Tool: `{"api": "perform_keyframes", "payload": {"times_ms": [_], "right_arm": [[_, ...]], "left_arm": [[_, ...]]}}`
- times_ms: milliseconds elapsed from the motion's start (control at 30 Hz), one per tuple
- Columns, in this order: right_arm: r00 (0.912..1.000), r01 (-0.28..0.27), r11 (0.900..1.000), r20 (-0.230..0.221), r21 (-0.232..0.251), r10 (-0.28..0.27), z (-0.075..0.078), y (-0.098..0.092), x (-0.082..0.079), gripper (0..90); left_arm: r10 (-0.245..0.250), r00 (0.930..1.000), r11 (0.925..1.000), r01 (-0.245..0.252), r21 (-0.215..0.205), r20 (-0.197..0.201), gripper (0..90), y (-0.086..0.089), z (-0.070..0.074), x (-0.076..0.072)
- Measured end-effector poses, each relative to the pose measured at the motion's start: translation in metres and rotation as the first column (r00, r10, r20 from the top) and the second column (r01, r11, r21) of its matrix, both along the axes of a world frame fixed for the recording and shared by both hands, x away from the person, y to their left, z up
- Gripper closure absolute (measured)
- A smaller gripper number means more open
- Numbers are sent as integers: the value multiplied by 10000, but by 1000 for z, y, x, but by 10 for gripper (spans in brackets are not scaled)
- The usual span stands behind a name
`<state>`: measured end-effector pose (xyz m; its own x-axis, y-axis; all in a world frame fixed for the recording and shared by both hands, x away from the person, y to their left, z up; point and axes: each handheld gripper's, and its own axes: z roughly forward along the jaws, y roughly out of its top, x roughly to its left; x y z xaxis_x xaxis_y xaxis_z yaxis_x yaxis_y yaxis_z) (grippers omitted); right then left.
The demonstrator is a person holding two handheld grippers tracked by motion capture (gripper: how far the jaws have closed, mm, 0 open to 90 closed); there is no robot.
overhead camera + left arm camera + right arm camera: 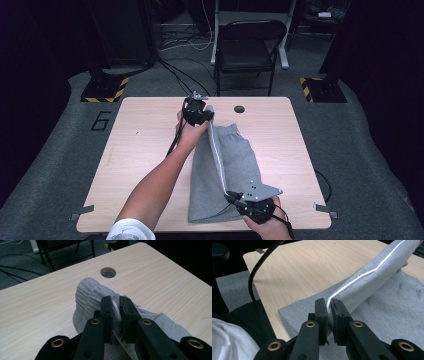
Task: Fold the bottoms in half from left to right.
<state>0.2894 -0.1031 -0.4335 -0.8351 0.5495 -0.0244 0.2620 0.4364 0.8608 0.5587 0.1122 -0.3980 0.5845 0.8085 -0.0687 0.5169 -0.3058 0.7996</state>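
Grey shorts (235, 165) with a white side stripe (216, 150) lie on the table (145, 150), right of its middle, running from near the round hole (239, 109) by the far edge down to the near edge. 1 long side of the cloth is lifted off the lower layer and pulled taut, the stripe along its crest, between the 2 grippers.

Left gripper (197, 112), near the middle of the far edge: jaws clamped on the ribbed waistband end (90, 293), cloth and a white cord pinched between the pads. The left forearm (160, 185) crosses the table from the near edge.

Right gripper (252, 202), at the near edge right of centre: jaws pressed together on the hem end of the lifted fold, the stripe (362, 275) running straight out from between them. The flat layer of the shorts (392, 312) lies beneath.

Beyond the far edge: a black folding chair (247, 47) on grey carpet, cables on the floor, 2 stand bases with yellow-black tape (105, 90). A "6" (101, 121) is marked on the carpet left of the table.
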Motion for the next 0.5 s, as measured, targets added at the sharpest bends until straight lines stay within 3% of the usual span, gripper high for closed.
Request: {"api": "perform_keyframes", "payload": {"times_ms": [233,333,500], "right_arm": [[9996,297,9995,28,-130,-297,0,-12,-5,840],[9988,488,9987,-54,-150,-489,-1,-19,-6,840],[9974,712,9972,-67,-244,-714,-4,-31,-7,840]], "left_arm": [[-181,9998,9998,181,-4,39,822,-17,3,-1],[-340,9994,9993,340,182,32,822,-23,0,0],[-244,9997,9997,244,-35,8,822,-38,-7,2]]}}
